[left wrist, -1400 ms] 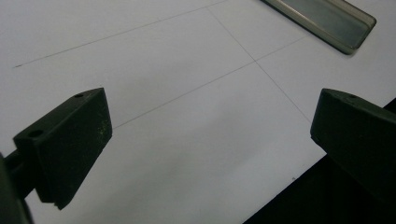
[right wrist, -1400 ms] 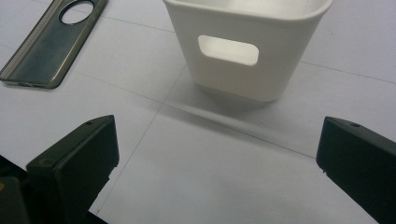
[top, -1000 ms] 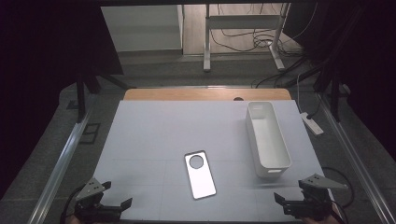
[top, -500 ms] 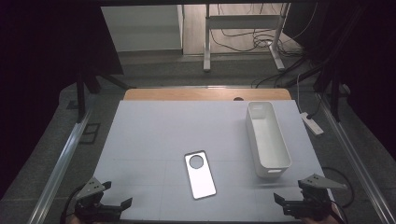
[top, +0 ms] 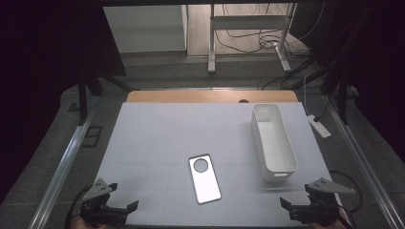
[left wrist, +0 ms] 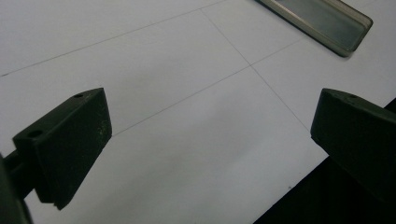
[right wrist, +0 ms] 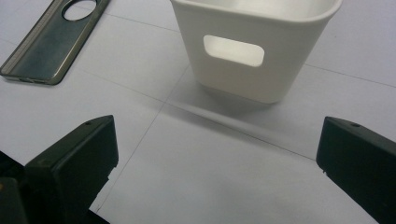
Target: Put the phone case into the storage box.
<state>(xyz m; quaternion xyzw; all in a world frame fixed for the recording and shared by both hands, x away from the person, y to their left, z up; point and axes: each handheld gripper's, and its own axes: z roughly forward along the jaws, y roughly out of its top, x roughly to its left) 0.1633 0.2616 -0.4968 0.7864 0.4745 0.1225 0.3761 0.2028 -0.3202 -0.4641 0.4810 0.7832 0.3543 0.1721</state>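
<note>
A clear phone case (top: 205, 178) with a round camera hole lies flat near the middle front of the white table (top: 181, 133). Its end shows at the top of the left gripper view (left wrist: 322, 21), and the phone case (right wrist: 51, 42) also lies at the upper left of the right gripper view. A long white bin (top: 273, 140) stands at the right, its handle-slot end close ahead in the right gripper view (right wrist: 252, 51). My left gripper (top: 119, 210) rests open at the front left corner. My right gripper (top: 292, 206) stands open at the front right, just short of the bin. Nothing lies between either pair of jaws.
A wooden strip (top: 210, 97) borders the table's far edge. A white power strip (top: 319, 126) lies off the table to the right. Metal rails (top: 62, 167) run along both sides. A desk frame and cables (top: 248, 38) stand on the floor beyond.
</note>
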